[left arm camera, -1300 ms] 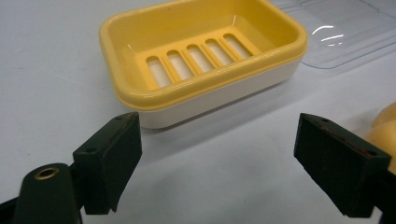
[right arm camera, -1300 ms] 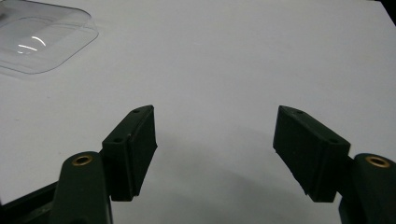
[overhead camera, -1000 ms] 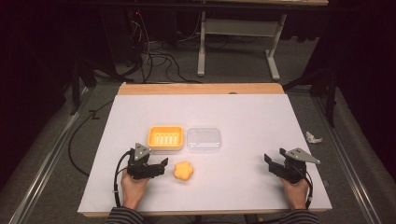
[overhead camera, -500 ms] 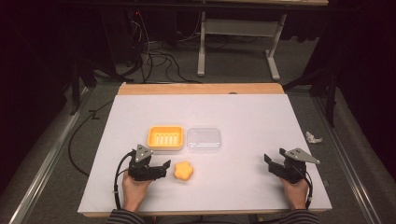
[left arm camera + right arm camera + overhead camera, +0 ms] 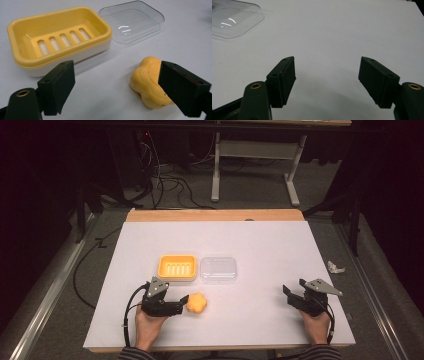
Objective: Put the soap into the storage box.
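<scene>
A white table top (image 5: 260, 240) fills the lower middle of the high view, with a strip of bare wood (image 5: 215, 215) along its far edge. Around it lies grey carpeted floor (image 5: 250, 195). At the upper middle stands a pale metal table frame (image 5: 252, 150), and black cables (image 5: 165, 175) sprawl over the floor at the upper left. A metal rail (image 5: 47, 295) runs along the lower left. A crumpled white scrap (image 5: 336, 267) lies on the floor at the right. The surroundings are dark.
</scene>
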Tool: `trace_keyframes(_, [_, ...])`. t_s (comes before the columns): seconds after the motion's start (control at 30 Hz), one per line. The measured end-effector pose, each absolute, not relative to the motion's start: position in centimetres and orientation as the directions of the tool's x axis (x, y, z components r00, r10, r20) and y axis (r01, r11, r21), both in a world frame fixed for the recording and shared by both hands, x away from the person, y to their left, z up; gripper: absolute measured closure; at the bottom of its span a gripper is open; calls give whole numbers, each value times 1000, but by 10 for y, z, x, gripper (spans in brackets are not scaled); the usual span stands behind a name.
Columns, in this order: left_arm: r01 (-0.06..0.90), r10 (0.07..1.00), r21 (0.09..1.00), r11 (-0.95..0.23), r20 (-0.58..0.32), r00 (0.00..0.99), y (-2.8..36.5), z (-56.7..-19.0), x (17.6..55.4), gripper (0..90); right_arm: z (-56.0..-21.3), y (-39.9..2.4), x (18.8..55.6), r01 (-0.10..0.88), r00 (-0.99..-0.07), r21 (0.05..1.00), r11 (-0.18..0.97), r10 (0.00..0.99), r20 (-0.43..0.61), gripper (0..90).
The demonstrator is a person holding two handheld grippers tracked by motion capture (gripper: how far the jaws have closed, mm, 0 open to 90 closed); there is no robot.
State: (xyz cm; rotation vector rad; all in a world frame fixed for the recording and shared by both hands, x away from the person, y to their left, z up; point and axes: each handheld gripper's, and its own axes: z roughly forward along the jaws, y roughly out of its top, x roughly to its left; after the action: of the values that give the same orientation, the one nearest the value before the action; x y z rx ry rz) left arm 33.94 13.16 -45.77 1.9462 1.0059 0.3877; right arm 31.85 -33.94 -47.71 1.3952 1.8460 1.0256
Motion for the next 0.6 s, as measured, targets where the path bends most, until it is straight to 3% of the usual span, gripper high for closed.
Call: trace_keyframes(0.6, [494, 738, 795, -353, -88, 669, 102, -464, 329, 150, -477, -340, 319, 501, -264, 853, 146, 964, -10, 300])
